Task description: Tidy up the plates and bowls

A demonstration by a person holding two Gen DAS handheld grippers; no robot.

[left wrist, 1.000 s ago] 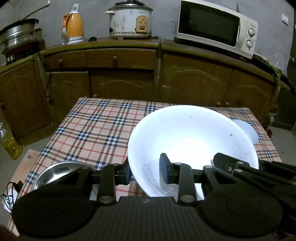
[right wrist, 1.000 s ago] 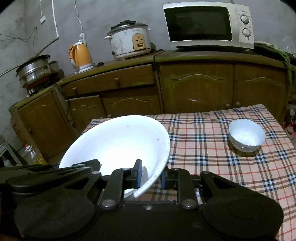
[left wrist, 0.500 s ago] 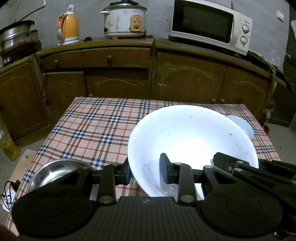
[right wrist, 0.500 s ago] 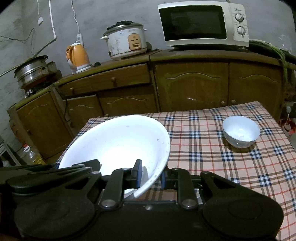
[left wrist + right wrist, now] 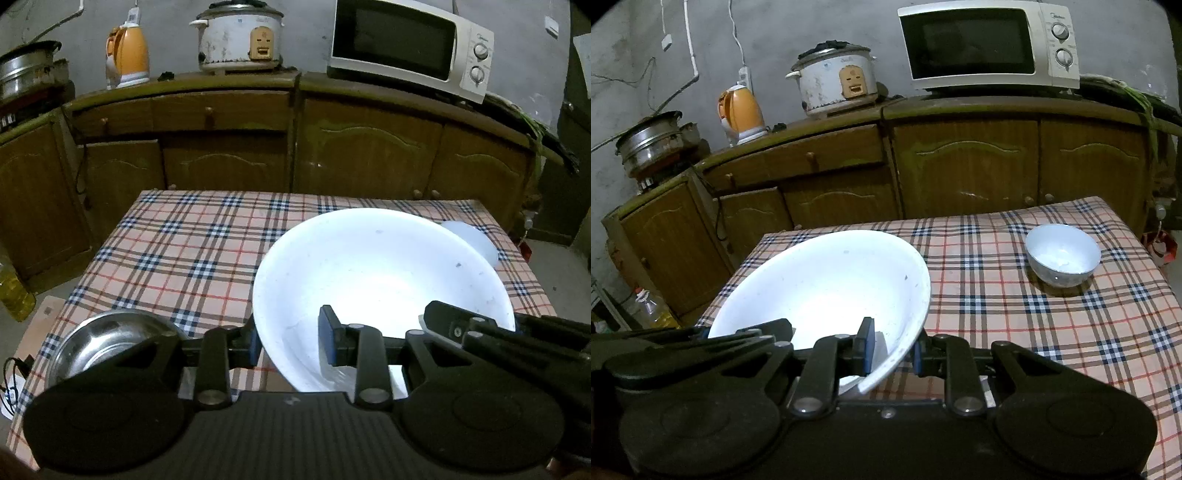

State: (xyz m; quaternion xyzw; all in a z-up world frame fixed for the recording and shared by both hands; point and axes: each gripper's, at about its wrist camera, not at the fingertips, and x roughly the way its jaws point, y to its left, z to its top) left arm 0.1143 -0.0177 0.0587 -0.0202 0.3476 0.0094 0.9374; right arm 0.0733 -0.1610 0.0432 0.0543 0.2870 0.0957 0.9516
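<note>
Above the plaid-clothed table [image 5: 1052,332], the left gripper [image 5: 291,341] and right gripper [image 5: 892,345] are both clamping the large white bowl's [image 5: 827,284] near rim between them, risking slippage if either tilts.

Left gripper [image 5: 291,345] and right gripper [image 5: 890,349] each clamped, angled downward.

The room is dim; the brightest patch is glare on the large white bowl [image 5: 384,273], washed out at its centre. Fisheye bending curves the cabinets [image 5: 960,166] and darkens corners at 1 and 11 o'clock. Focus is fairly sharp, slightly grainy.
</note>
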